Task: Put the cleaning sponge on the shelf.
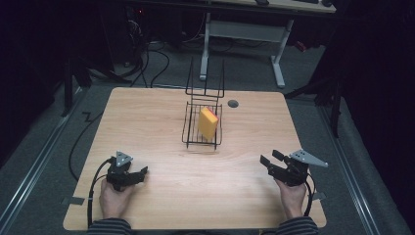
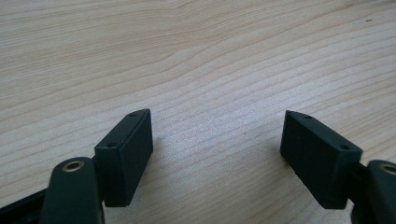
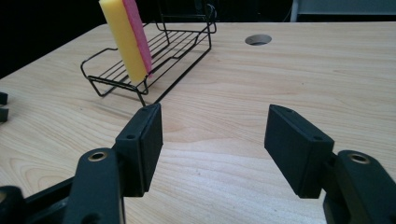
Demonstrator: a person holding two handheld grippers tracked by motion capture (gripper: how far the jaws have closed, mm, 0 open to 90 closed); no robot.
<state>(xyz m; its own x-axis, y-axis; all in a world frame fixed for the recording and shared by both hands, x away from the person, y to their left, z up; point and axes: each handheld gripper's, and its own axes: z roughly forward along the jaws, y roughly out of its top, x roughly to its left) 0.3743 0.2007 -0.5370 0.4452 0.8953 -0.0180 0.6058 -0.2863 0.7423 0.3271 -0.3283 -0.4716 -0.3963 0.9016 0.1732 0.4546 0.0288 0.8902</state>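
Left gripper rests low at the near left of the wooden table, jaws spread apart, bare wood grain between them. Right gripper sits at the near right, tilted toward the centre, jaws likewise apart and holding nothing. Ahead of both, well apart from either, a black wire rack stands mid-table. A yellow sponge with a pink face stands on edge inside the rack. A round cable hole lies beyond, toward the far edge.
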